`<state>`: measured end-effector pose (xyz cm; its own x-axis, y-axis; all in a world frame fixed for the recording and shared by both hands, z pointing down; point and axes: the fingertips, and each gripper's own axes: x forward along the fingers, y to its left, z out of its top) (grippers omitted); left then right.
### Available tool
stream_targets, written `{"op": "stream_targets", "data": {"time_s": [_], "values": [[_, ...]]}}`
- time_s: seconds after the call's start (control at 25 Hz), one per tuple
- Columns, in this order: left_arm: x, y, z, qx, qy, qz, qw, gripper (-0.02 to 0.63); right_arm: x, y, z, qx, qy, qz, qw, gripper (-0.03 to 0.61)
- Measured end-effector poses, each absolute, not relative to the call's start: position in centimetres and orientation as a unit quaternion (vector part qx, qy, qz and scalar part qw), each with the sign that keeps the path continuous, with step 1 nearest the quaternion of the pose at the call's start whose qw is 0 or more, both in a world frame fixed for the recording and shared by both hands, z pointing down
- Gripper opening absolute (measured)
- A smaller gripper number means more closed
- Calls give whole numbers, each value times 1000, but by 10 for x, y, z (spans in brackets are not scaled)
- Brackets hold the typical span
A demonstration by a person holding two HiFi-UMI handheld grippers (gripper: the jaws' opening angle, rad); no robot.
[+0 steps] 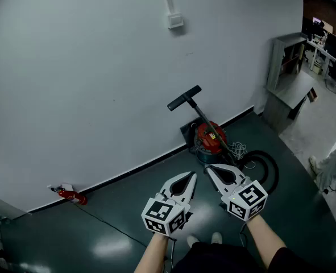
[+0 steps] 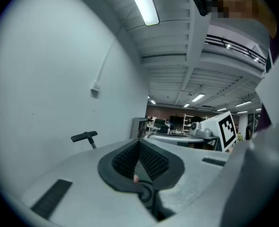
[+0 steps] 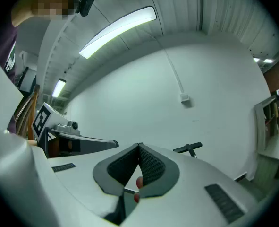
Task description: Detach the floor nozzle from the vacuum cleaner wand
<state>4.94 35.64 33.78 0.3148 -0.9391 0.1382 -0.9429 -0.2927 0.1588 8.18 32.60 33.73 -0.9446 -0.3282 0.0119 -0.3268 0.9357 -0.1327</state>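
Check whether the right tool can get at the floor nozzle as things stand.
Probably not yet. The right tool is shut and held short of the red canister; the floor nozzle sits atop the wand by the wall beyond. Nothing seems to block the way, so stepping closer and opening should do.

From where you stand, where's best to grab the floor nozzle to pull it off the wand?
Likely the neck of the floor nozzle, just above where it meets the wand. The nozzle sits raised as a crossbar atop the wand, with the wall behind it, so come from the open room side, closing across the narrow neck, not the wide bar.
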Motion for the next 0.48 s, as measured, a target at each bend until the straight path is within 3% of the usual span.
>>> {"op": "stream_targets", "data": {"time_s": [0.48], "values": [[61, 340, 339, 798, -593, 29, 104, 3, 95, 311, 335, -147, 984, -95, 22, 18]]}}
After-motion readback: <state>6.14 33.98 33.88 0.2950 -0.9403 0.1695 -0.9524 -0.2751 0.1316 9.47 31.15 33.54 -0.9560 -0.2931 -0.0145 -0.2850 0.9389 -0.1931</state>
